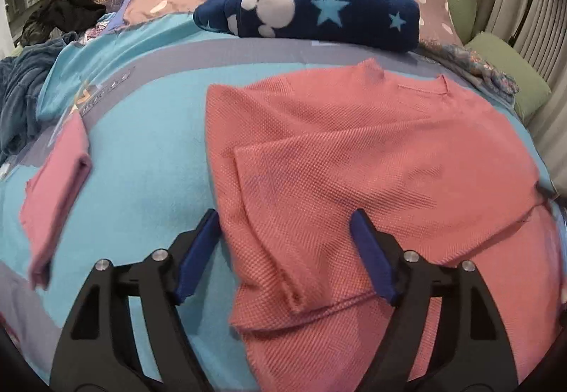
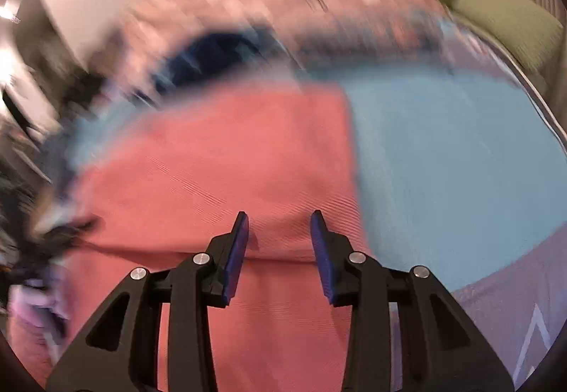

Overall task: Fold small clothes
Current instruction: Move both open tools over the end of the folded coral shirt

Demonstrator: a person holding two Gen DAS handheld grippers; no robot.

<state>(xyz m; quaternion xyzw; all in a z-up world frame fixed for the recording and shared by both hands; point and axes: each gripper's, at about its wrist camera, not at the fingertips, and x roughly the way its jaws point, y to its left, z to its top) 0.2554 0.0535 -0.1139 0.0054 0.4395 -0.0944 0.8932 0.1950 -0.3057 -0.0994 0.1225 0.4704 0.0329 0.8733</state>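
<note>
A coral-pink knit top [image 1: 354, 151] lies flat on the light blue bedspread [image 1: 141, 151], with its left sleeve folded in over the body. My left gripper [image 1: 285, 218] is open, hovering over the top's lower left part, its fingers astride the folded sleeve and holding nothing. In the blurred right wrist view the same top [image 2: 219, 158] fills the left and centre. My right gripper [image 2: 280, 220] is open over the top's right side, near its edge, and empty.
A folded pink garment [image 1: 56, 193] lies at the left on the bedspread. A dark blue star-print fleece roll [image 1: 312, 16] lies behind the top. A pile of dark clothes [image 1: 53, 20] sits far left. Green cushions [image 1: 510, 73] line the right edge, also seen in the right wrist view [image 2: 510, 23].
</note>
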